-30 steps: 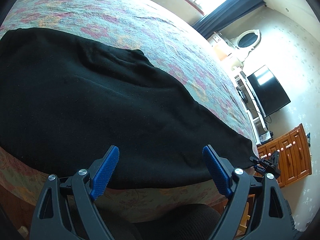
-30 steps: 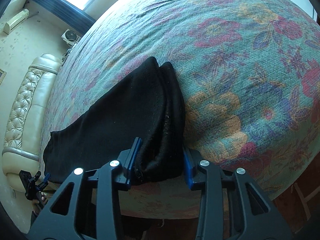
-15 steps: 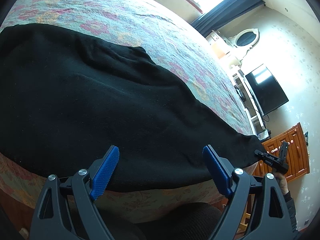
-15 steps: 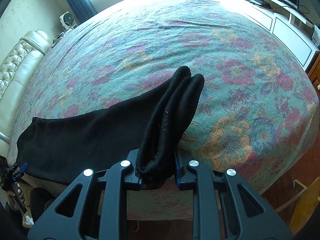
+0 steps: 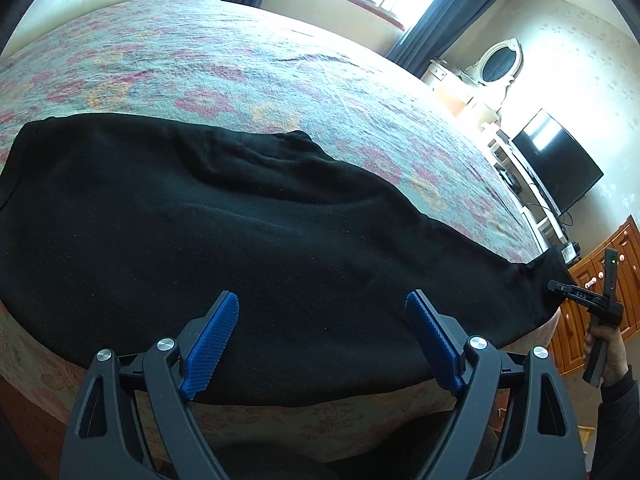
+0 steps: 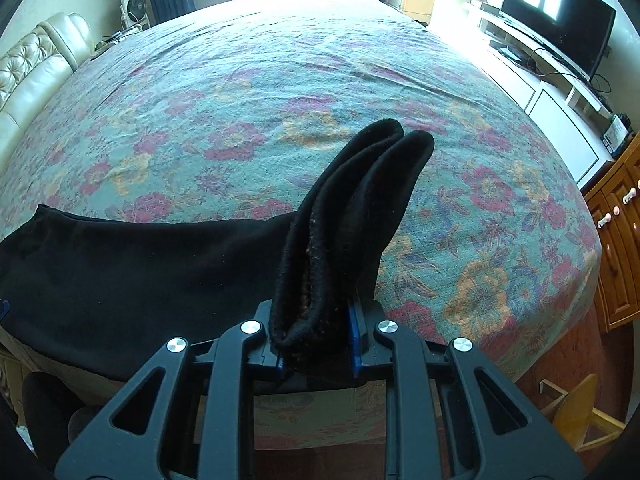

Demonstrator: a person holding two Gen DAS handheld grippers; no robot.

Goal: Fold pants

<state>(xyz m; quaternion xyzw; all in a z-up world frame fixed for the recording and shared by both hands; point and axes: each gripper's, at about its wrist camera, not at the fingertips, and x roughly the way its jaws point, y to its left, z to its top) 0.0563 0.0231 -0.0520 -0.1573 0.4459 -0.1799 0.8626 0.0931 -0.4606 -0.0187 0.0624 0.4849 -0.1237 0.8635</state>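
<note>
In the left wrist view, the black pants (image 5: 240, 248) lie flat along the bed's (image 5: 280, 72) near edge, the left gripper (image 5: 320, 344) released above them. In the right wrist view, the right gripper (image 6: 316, 344) clenches the lifted leg ends (image 6: 360, 208); the lengthwise fold looks done, the crosswise fold barely begun.

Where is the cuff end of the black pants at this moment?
The cuff end stands lifted over the floral bedspread, pinched in the right tongs, near the bed's front edge in the right wrist view.
</note>
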